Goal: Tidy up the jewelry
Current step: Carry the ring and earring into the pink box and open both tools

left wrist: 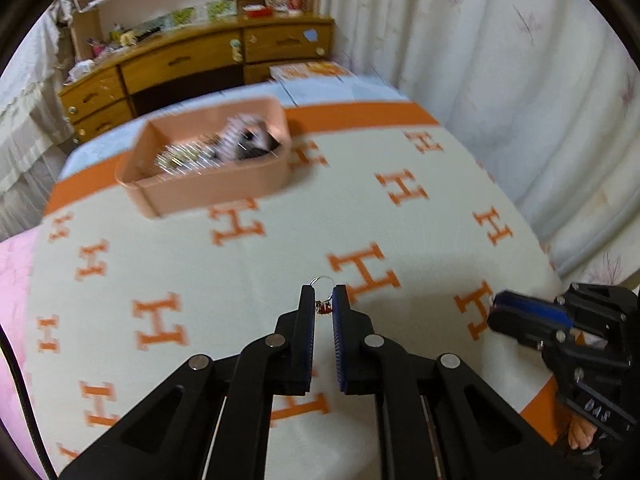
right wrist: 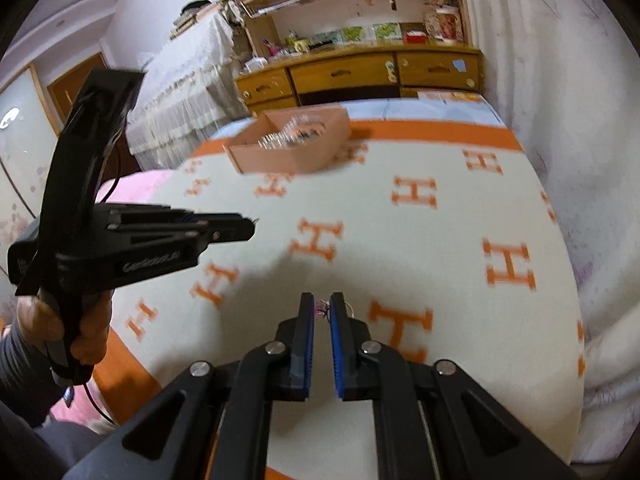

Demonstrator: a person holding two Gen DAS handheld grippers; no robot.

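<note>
While each small earring sits pinched at the fingertips, we carry both above the bed (left wrist: 224, 280): a hooped one with a red bead (left wrist: 323, 307) in the left hand-held gripper (left wrist: 322, 296), a pinkish one (right wrist: 322, 307) in the right hand-held gripper (right wrist: 321, 304). Gripping at the very tips probably keeps them visible. The peach jewelry box (left wrist: 208, 188) lies well ahead, apart from both.

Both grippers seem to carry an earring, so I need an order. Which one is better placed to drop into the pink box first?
Left, narrowly. The left gripper, shut on a hooked earring, sees the pink box larger and likely nearer than the right gripper does.
</note>
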